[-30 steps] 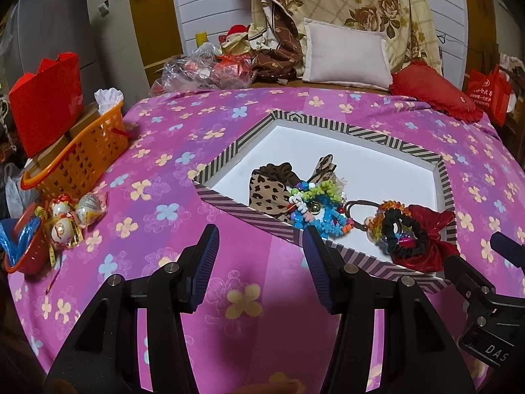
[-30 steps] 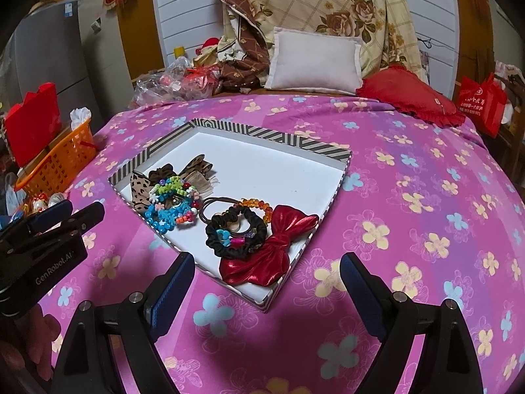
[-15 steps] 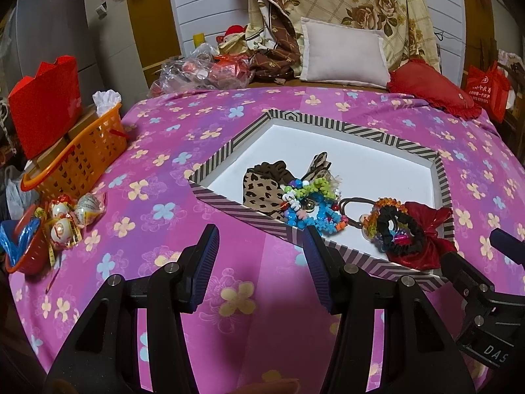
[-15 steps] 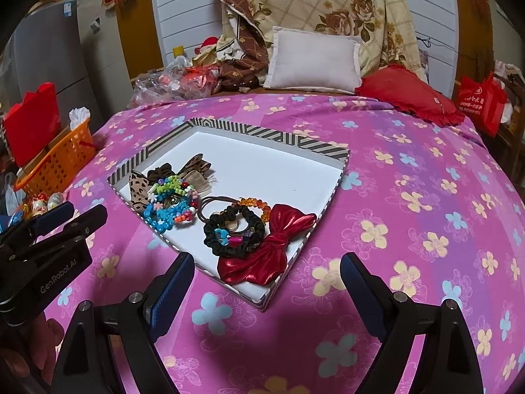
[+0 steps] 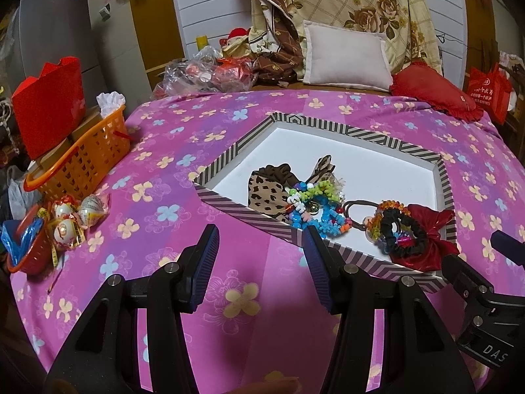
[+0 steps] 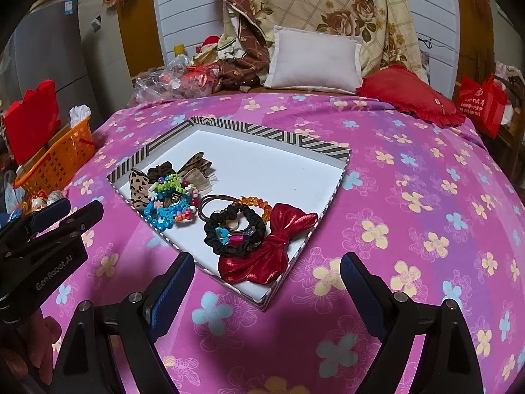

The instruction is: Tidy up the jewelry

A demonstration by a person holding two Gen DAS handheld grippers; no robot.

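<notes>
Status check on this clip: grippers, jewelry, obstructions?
Left gripper and right gripper open, empty, short of tray. Hair ties, red bow, bead bracelets piled at tray's near side. Nothing blocking.

"GenRobot.AI" is printed in pale letters along the black body of the left gripper, seen at the left edge of the right wrist view. On the right gripper, at the lower right of the left wrist view, the letters "DAS" are read before the marking is cut off by the frame edge (the rest of the word is not shown). White print and a round emblem are carried on the red bag at the far right, but the characters are too small to be read. A blue-and-white sticker is fixed to the grey fridge; its text is illegible.
</notes>
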